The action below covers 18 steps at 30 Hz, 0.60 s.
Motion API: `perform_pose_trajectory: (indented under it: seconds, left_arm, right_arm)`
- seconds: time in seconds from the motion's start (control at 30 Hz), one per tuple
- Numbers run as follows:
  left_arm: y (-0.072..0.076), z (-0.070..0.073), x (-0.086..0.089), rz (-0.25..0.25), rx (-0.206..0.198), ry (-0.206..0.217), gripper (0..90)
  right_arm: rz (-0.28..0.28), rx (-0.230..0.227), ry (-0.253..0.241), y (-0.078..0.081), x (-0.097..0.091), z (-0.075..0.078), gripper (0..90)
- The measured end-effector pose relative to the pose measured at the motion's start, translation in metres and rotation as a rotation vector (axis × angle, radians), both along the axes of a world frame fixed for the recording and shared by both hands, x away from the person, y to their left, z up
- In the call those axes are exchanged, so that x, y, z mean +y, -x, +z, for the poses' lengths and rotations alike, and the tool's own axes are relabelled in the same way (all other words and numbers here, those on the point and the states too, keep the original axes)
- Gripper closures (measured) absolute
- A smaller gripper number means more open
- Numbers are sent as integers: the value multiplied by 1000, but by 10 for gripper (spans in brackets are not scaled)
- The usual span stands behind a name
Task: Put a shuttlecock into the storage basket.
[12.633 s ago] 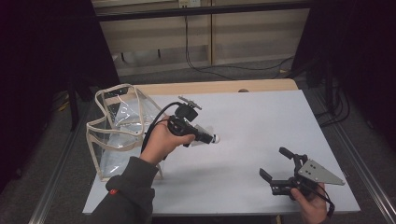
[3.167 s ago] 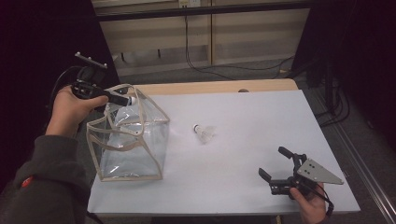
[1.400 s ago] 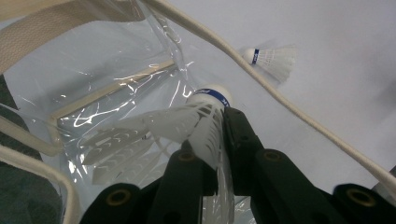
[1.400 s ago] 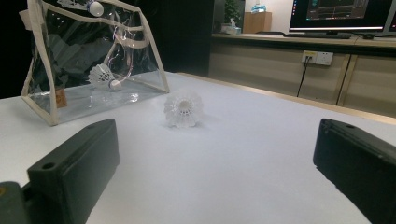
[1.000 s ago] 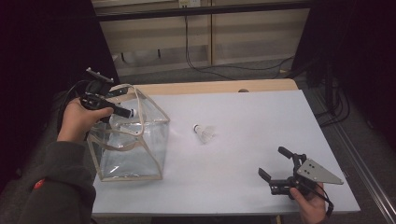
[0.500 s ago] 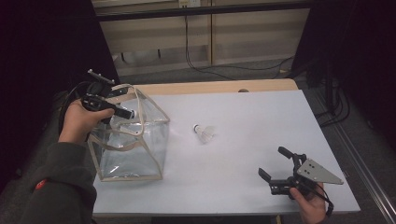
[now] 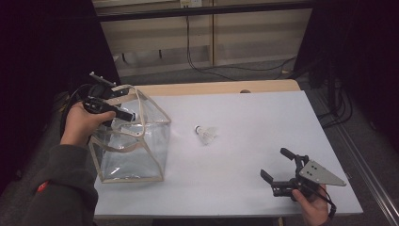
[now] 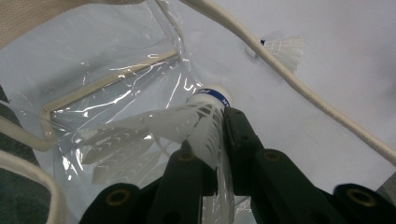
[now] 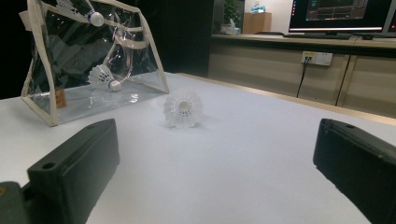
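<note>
A person works at a white worktop (image 7: 263, 141), apparently moving shuttlecocks into a clear plastic bag (image 7: 134, 150) with cream trim. The left hand-held gripper (image 7: 129, 114) hovers at the bag's open top, its jaws clamped on the feathered skirt of a shuttlecock (image 8: 198, 123), whose blue-banded cork tip points ahead and down into the bag. In the right gripper view, another shuttlecock (image 9: 103, 77) seems to lie already inside the bag, below the left hand-held gripper. A third shuttlecock (image 7: 206, 133) lies on the worktop, well ahead of the right hand-held gripper (image 7: 280, 172), which rests near the worktop's near edge with its jaws wide apart and empty. Judging from this, roughly one shuttlecock is bagged, one awaits release, and one remains to fetch.
</note>
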<state>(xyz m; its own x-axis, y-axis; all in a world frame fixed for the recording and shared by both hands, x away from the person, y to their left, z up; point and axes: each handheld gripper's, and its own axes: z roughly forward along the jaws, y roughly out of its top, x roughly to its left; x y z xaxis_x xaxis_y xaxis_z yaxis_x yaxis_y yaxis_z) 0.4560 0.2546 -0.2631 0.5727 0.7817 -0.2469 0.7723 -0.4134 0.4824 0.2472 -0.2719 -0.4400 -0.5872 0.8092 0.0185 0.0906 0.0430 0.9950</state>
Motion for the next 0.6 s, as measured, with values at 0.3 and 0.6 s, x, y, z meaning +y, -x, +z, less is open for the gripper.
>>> perform_pose_trajectory:
  seconds: [0.3, 0.6]
  left_arm:
    - [-1, -3, 1, -2, 5, -15, 847]
    - [0, -7, -1, 2, 10, -21, 844]
  right_arm:
    - [0, 1, -3, 0, 0, 0, 4]
    - [1, 2, -5, 0, 0, 0, 4]
